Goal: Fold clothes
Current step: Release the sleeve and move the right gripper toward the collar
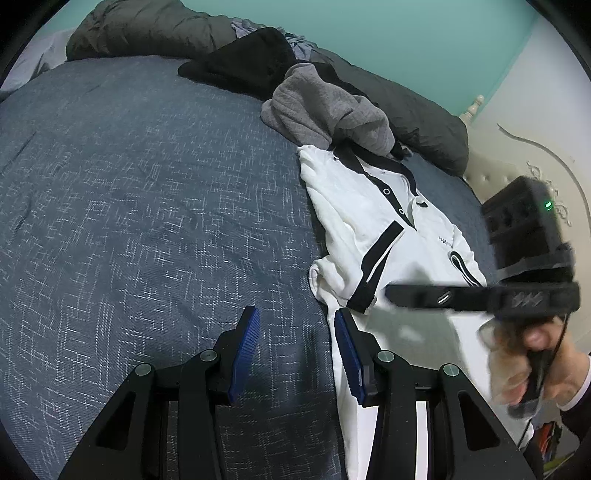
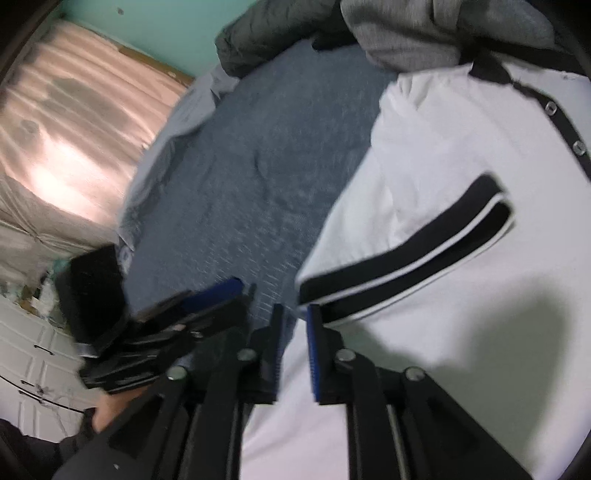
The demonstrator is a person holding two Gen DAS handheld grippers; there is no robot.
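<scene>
1. one white polo shirt with black trim (image 1: 373, 229) lies spread on the blue-grey woven bedcover (image 1: 129, 221), toward the side by the cream headboard (image 1: 517, 155); its black placket shows two round snaps in the left wrist view, and one sleeve with a black-and-white striped cuff (image 2: 410, 254) is folded in over the chest.
2. three more garments sit heaped at the far end of the bed: one grey knit sweater (image 1: 325, 107) touching the shirt's collar, one black garment (image 1: 243, 62) behind it, and one dark olive padded jacket (image 1: 147, 29) further back.
3. two grippers, one in each hand; the left gripper (image 1: 295, 350) has its two blue-padded fingers (image 1: 245, 347) standing partly apart with nothing between them, one pad over the bedcover and the other at the shirt's near edge; whether that pad touches the cloth i cannot tell.
4. the right gripper (image 2: 295, 343) is blurred; its two fingers stand a narrow gap apart just below the cuff, over the shirt's edge, and nothing is pinched between them.
5. the hand (image 1: 532, 365) on the right gripper's handle shows at the edge of the left wrist view.
</scene>
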